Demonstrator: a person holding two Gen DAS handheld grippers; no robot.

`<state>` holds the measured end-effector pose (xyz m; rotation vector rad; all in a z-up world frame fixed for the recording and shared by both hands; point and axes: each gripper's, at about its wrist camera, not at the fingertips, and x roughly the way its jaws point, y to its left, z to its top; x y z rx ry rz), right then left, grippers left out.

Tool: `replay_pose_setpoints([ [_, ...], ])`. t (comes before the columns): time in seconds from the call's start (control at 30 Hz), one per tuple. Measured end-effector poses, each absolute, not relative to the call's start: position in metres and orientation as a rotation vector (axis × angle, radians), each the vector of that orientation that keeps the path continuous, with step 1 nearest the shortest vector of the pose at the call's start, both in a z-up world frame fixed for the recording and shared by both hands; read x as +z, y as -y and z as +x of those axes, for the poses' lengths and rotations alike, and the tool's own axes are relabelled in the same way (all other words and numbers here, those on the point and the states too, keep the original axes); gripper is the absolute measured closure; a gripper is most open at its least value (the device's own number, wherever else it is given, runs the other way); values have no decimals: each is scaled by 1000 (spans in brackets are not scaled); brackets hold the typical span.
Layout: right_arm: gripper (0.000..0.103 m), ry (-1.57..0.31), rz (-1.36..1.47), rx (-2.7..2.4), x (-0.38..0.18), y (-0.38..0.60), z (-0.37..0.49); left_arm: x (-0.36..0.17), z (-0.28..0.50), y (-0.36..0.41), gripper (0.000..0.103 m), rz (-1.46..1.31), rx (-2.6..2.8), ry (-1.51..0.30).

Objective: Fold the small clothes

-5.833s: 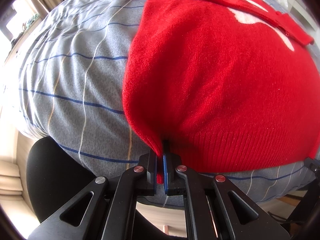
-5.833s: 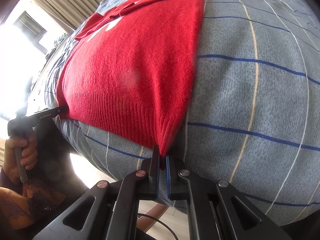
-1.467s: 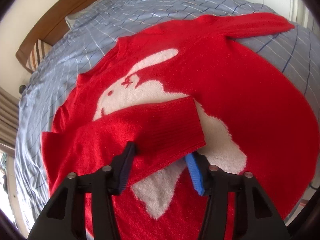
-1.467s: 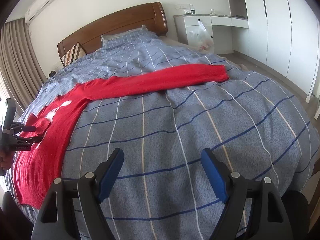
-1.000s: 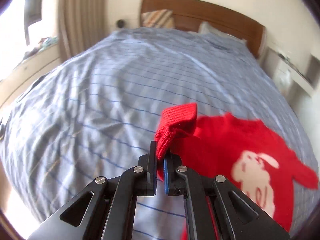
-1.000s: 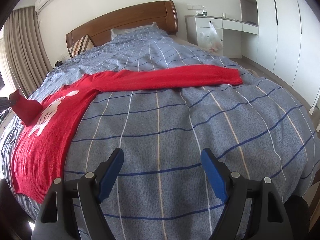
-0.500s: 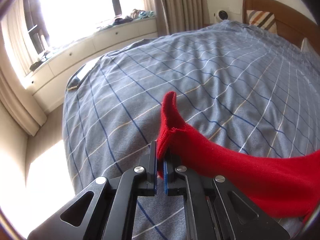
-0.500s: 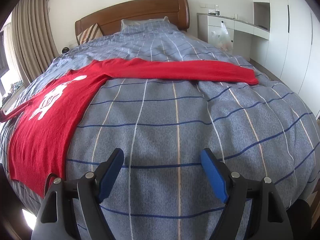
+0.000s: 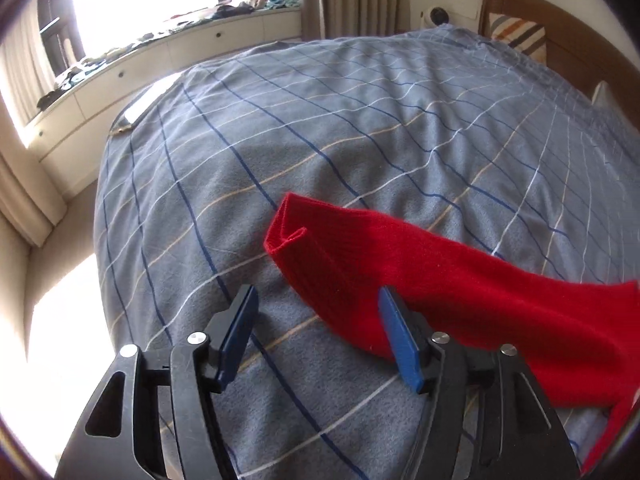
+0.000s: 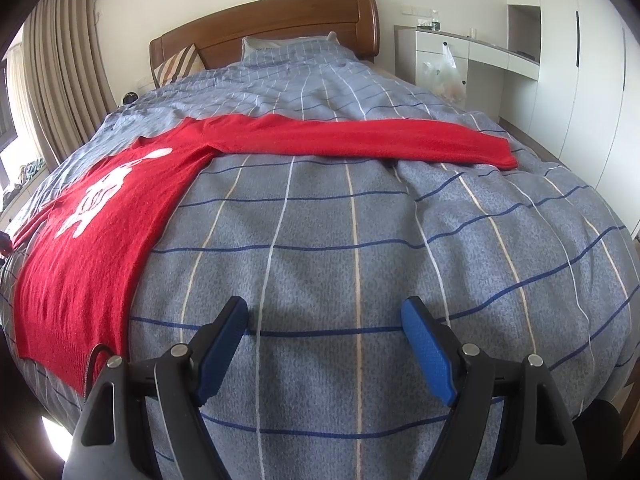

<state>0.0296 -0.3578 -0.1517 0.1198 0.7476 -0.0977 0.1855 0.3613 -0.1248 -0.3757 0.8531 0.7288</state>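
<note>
**Colours and patterns on the bed**

The sweater (image 10: 100,240) is bright red with a white figure (image 10: 108,188) knitted on the chest. The bed cover (image 10: 360,240) is grey-blue, crossed by a check of dark blue, white and beige lines. The headboard (image 10: 280,20) is brown wood. The fingers (image 10: 428,352) carry blue pads on black frames.

I see a wide bed under a grey-blue checked duvet (image 10: 360,240), backed by a curved brown wooden headboard (image 10: 272,24). Beige curtains (image 10: 60,60) hang left; white built-in cupboards (image 10: 580,80) stand right. Daylight floods a white window bench (image 9: 160,56).
</note>
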Motion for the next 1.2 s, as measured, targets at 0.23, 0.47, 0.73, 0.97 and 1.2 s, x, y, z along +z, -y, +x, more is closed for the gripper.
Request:
replay_pose_setpoints([
  [0.23,18,-727,129,-98,-148,360,29,-86,136,-302,11,-417,512,-748],
  [0.47,15,-720,136,-91,-147,361,29,-100,139,-222,8,-368,285,-827],
  [0.73,12,-699,129,-111,-143,363,25,-141,155,-198,8,-300,291,-891],
  [0.97,12,-721,122,-102,-148,361,30,-153,152,-192,0,-233,285,-893],
  [1.2,12,-744,131,-109,-154,364,34,-157,151,-190,0,-225,291,-882],
])
